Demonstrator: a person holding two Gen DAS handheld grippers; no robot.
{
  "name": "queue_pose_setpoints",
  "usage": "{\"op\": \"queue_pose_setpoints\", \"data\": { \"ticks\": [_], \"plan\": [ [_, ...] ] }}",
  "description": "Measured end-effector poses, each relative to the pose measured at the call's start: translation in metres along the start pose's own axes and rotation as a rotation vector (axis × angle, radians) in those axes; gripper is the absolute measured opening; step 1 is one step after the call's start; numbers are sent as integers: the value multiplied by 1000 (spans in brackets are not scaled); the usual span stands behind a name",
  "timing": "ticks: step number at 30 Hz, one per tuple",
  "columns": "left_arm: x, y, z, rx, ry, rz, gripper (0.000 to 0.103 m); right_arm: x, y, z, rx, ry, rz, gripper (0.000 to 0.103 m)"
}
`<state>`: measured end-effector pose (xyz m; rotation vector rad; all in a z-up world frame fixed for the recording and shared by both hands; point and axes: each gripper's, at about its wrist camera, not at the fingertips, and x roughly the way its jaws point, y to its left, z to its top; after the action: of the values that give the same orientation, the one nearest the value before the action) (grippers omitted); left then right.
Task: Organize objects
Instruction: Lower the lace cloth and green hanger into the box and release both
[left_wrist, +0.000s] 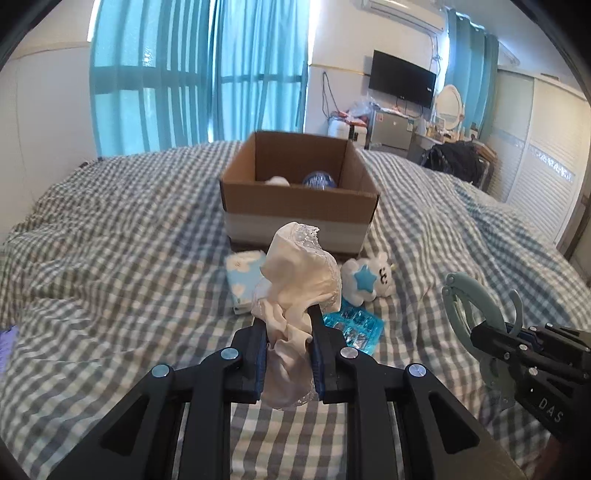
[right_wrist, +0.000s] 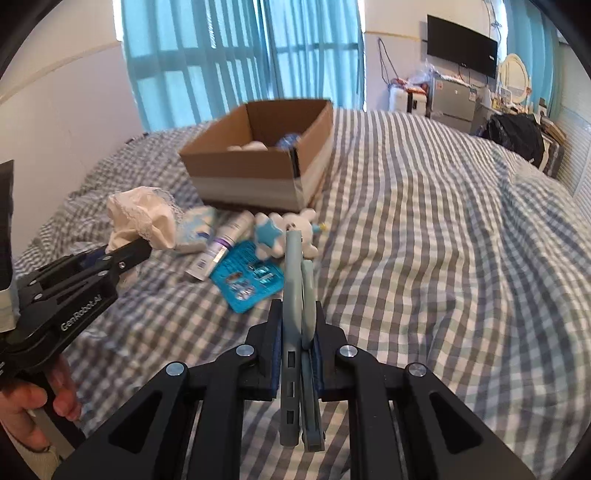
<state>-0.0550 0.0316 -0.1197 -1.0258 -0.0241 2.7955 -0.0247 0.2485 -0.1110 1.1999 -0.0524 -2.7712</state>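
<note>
My left gripper (left_wrist: 288, 317) is shut on a cream lace-trimmed cloth (left_wrist: 299, 273), held up above the checked bed. From the right wrist view the same cloth (right_wrist: 142, 218) bunches at the left gripper's (right_wrist: 142, 245) tip. My right gripper (right_wrist: 297, 310) is shut on a grey-blue folding hanger (right_wrist: 297, 288); in the left wrist view the hanger (left_wrist: 467, 299) sticks out of the right gripper (left_wrist: 480, 332) at the right edge. An open cardboard box (left_wrist: 299, 199) stands ahead on the bed, with a white item and a blue ball (left_wrist: 318, 181) inside.
In front of the box lie a cloud-print packet (left_wrist: 243, 277), a white plush with a blue star (left_wrist: 365, 278), a blue blister pack (right_wrist: 247, 277) and a tube (right_wrist: 218, 251). A person's hand (right_wrist: 33, 398) holds the left gripper. Curtains, a television and cluttered furniture stand behind the bed.
</note>
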Motion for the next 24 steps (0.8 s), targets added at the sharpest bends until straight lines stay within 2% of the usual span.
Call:
{"op": "queue_pose_setpoints", "data": {
  "ticks": [3, 5, 12, 19, 24],
  "plan": [
    [-18, -2, 12, 14, -59, 9, 20, -14, 7, 8, -21, -25, 15, 13],
    [-28, -5, 22, 26, -89, 10, 20, -26, 12, 23, -18, -53, 59, 13],
    [-53, -4, 68, 55, -162, 5, 20, -56, 31, 75, -81, -153, 91, 13],
    [-35, 0, 112, 59, -182, 11, 20, -57, 47, 136, -143, -241, 76, 13],
    [-3, 5, 143, 56, -185, 5, 20, -32, 48, 174, -146, -258, 96, 13]
  ]
}}
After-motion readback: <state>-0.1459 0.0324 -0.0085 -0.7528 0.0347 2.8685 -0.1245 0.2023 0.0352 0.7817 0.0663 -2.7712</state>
